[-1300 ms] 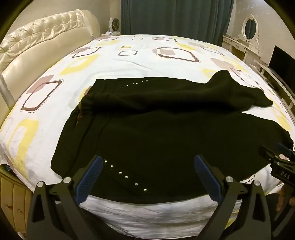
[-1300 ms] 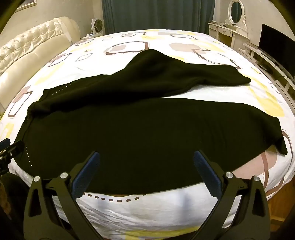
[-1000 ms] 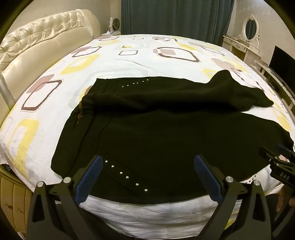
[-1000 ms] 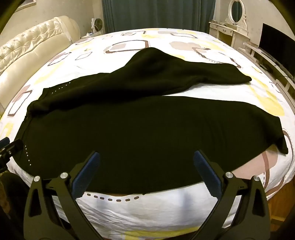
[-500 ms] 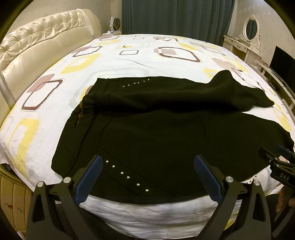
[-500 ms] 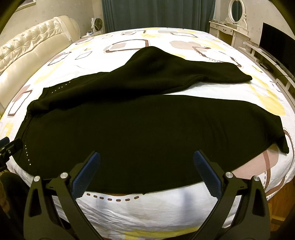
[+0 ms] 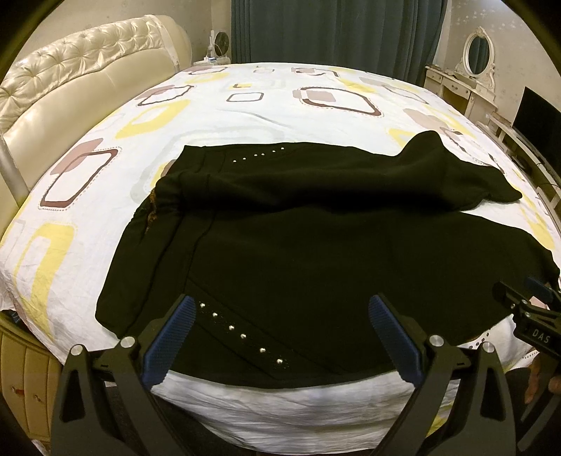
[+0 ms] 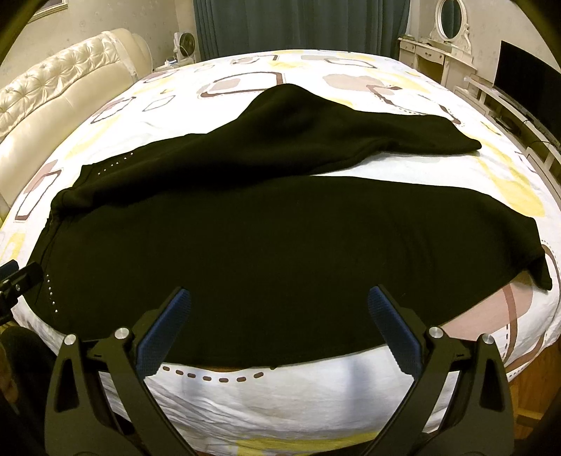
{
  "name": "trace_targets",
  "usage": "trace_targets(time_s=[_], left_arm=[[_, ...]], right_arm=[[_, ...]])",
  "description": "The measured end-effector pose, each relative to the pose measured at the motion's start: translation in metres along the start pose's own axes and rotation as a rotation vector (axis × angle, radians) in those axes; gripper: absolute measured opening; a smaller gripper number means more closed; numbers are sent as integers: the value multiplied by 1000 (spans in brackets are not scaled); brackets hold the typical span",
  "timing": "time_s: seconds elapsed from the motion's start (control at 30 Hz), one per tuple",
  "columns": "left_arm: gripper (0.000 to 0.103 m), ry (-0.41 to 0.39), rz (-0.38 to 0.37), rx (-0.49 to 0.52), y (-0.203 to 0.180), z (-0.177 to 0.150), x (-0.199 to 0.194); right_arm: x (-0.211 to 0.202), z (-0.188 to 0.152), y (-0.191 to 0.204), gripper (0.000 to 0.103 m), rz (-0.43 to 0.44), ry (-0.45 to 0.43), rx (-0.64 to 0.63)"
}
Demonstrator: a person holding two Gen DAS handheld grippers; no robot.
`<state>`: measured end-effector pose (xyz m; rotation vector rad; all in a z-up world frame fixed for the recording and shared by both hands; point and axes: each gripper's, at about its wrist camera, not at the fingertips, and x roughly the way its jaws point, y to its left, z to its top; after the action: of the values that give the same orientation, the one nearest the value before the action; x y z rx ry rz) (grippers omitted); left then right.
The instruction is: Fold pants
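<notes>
Black pants (image 7: 315,245) were spread unfolded on the bed (image 7: 245,105). Both grippers, left (image 7: 280,336) and right (image 8: 280,336), were held wide open and empty. A near-edge grasp was judged the next requirement.

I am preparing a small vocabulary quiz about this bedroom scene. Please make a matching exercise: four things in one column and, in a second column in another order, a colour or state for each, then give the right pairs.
Things:
1. pants
2. curtain
3. headboard
4. left gripper

Colours or states:
A. cream, tufted
B. open, holding nothing
C. black, spread on the bed
D. dark teal

Pairs: 1-C, 2-D, 3-A, 4-B
</notes>
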<state>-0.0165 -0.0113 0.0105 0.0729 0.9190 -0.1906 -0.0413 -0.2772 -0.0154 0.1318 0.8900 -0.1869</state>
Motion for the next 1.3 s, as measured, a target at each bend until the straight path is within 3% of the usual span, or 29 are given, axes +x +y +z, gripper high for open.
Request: trace_targets(time_s=[0.17,0.27,0.5,0.6,0.73,0.87,0.97,1.0,1.07,1.13,1.2,1.27,1.3], left_arm=[[99,7,-7,1,1,-1,2],[99,4,-6,4,0,-1,2],[99,-13,-18,35,-7,0,1],[99,-16,-32,55,-7,1,1],[99,-20,-51,58,-5,3,1],[99,-33,-60,58,0,8,2],[99,-48,-47,57,6,12,6],[99,-51,-39,57,8,13,8],[99,-47,-20,55,12,15,13],[99,-31,-2,53,15,17,18],[99,-16,18,46,19,18,23],[99,-5,32,40,22,18,26],[99,0,39,36,24,18,27]], right_arm=[[2,1,-4,101,53,18,38],[-1,4,-12,101,143,54,117],[-3,13,-16,101,111,73,55],[-10,26,-36,101,136,34,57],[-33,52,-105,101,210,-85,135],[-46,76,-219,101,84,-91,181],[-40,82,-318,100,-30,-45,310],[-33,81,-343,97,-65,10,350],[-17,70,-388,71,-63,57,447],[5,58,-413,65,-39,136,500],[22,52,-416,65,-55,200,456],[29,48,-414,62,-34,214,418],[31,47,-410,55,-11,213,393]])
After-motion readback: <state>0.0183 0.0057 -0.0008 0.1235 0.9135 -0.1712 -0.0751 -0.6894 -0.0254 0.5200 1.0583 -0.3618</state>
